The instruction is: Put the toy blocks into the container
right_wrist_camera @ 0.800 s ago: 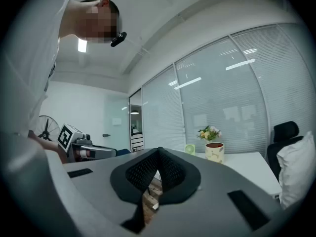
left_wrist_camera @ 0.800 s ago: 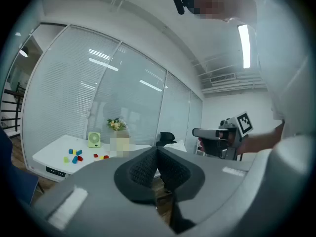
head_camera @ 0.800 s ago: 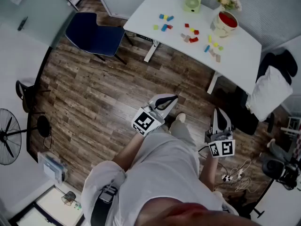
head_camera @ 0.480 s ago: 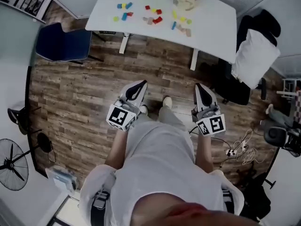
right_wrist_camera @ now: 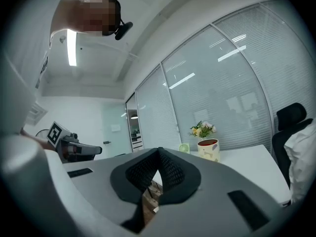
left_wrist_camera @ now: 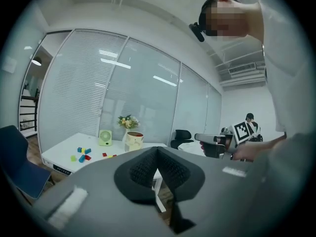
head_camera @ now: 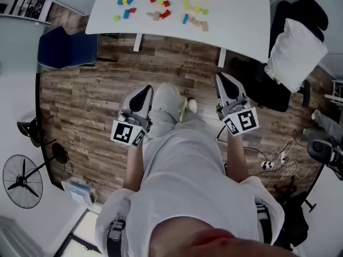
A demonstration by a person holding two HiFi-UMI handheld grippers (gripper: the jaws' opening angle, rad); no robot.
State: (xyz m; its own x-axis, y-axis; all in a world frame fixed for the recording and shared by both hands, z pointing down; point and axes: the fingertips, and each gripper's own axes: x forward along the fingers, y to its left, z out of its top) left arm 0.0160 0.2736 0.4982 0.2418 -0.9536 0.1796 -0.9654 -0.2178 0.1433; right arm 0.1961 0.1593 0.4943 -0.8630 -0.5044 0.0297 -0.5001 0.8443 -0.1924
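**Both claws shut and empty, blocks well ahead on the table**

I hold my left gripper [left_wrist_camera: 158, 150] and my right gripper [right_wrist_camera: 159, 151] out in front of me above the wooden floor [head_camera: 91, 106]. Each one's own view shows its two dark pads meeting at the tips with nothing between them. From my head I see only their backs and marker cubes, so I read the closed jaws from the gripper views alone. Each gripper view also catches the other claw off to one side.

The toy blocks [head_camera: 159, 8] lie scattered on the white table [head_camera: 241, 20], well apart from both claws. The head view spreads them out from above in loose groups, but cuts the container [left_wrist_camera: 133, 141] down to a sliver at its top edge. The gripper views show it whole: a pale cup, red at the top, upright on the table. Flowers [left_wrist_camera: 127, 122] stand just beside it and a small green fan [left_wrist_camera: 104, 138] is to its left. The left gripper view shows several blocks left of the container; the right gripper view shows the container but not the blocks.

Only the head view shows the standing fan [head_camera: 21, 176] by the wall.
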